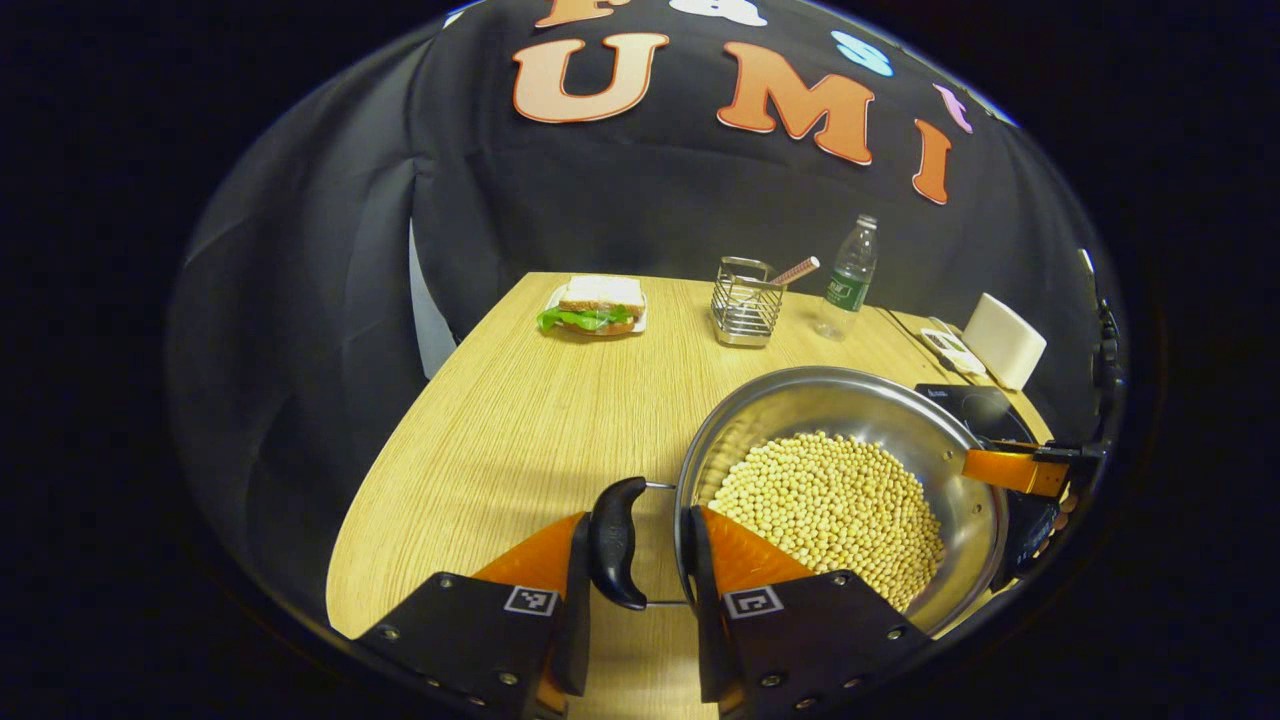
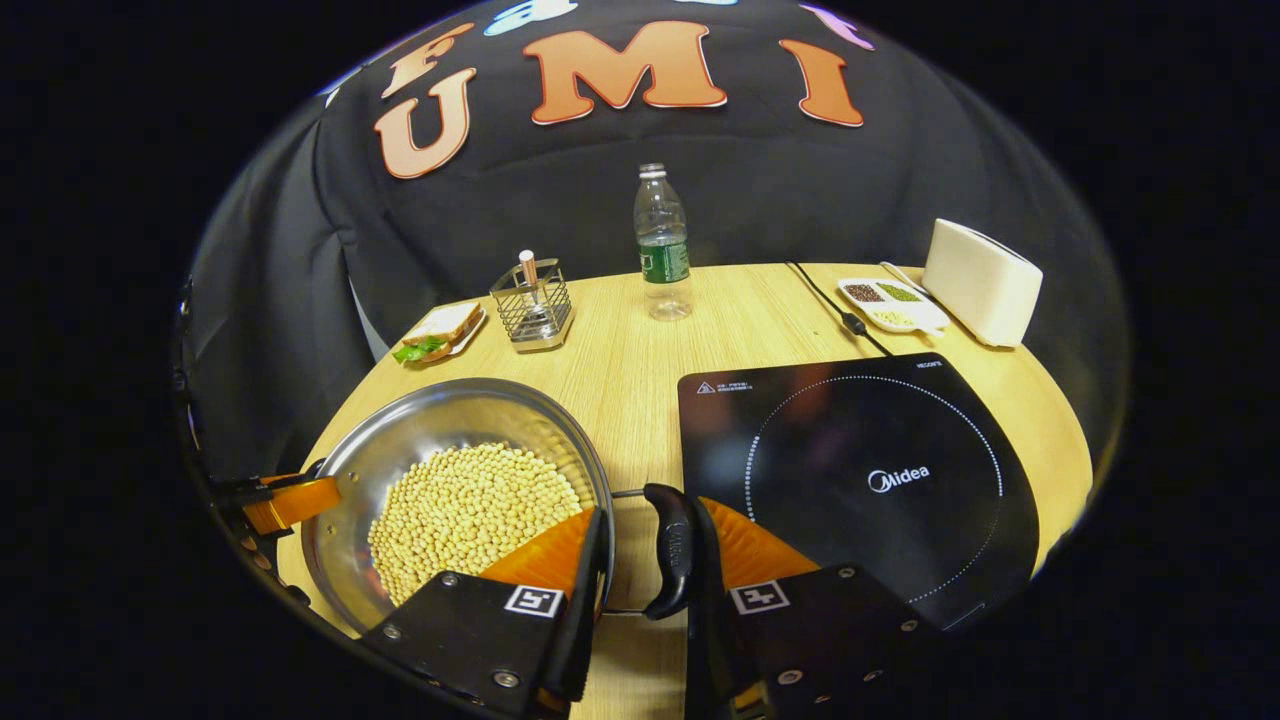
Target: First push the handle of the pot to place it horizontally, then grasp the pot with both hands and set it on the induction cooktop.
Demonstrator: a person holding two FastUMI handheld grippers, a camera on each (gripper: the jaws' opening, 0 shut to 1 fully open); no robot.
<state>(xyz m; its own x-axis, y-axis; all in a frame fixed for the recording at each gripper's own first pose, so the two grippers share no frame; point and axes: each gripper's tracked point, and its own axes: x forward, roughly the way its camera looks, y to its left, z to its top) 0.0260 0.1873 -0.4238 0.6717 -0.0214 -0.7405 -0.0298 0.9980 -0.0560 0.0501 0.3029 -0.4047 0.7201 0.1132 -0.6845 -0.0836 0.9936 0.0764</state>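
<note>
Pot (image 1: 850, 490): your shiny metal pot sits on the worktop (image 1: 520, 420), near the front edge; it is full of little yellow beans (image 1: 830, 510); it rests on the wood just beside the cooktop, not on it
Left handle (image 1: 617, 543): a black handle on a thin wire loop, on the pot's left side; it lies flat and sticks out sideways
Left tongs (image 1: 632, 560): your left tongs are open around this handle; one orange finger is on each side of it; the finger by the pot is against the pot's rim; I cannot tell if both fingers press the handle
Right handle (image 2: 672, 550): the black handle on the other side of the pot; it lies flat too
Right tongs (image 2: 648, 560): your right tongs are open around this handle; one finger reaches over the pot's rim and the other sits against the handle's outer side; I cannot tell if they squeeze it
Cooktop (image 2: 860, 470): the flat black cooktop lies near the worktop's right edge, just beside the pot
Back edge of the worktop: a sandwich (image 1: 597, 305) on a plate at the back left; a wire basket (image 1: 745, 300) and a water bottle (image 1: 848, 275) in the middle; a white box (image 2: 982, 282) and a small tray (image 2: 890, 302) at the back right corner
</note>
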